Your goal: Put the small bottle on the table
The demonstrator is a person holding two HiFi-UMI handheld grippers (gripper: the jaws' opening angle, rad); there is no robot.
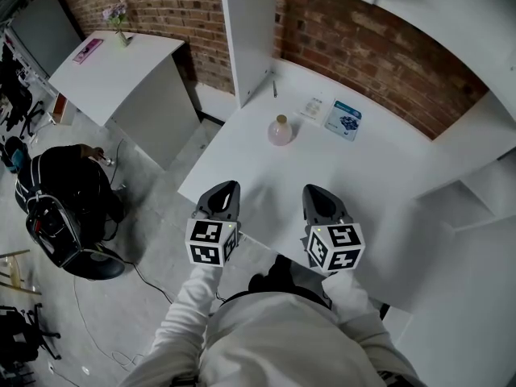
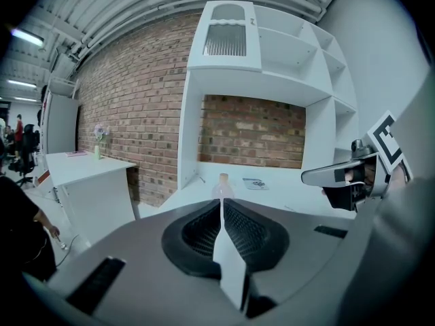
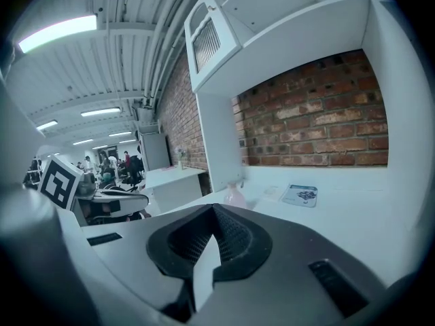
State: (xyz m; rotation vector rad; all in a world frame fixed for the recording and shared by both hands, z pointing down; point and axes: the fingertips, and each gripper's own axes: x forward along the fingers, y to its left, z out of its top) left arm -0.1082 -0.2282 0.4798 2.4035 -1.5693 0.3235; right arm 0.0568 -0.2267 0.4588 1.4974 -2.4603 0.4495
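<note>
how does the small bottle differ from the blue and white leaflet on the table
The small bottle stands upright; the blue and white leaflet lies flat. The bottle is rounded, narrow-necked and pale pink; the leaflet is a rectangle with blue print. In the head view the bottle sits left of the leaflet. Both rest on the white table, untouched.

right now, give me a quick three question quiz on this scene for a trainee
1. True or false: the small bottle stands upright on the white table.
2. What do the left gripper and right gripper have between their fingers? A the bottle, B a cloth, C nothing.
3. Fill in: in the head view, the blue booklet lies to the bottle's ____.
Key: 1 true; 2 C; 3 right.
</note>
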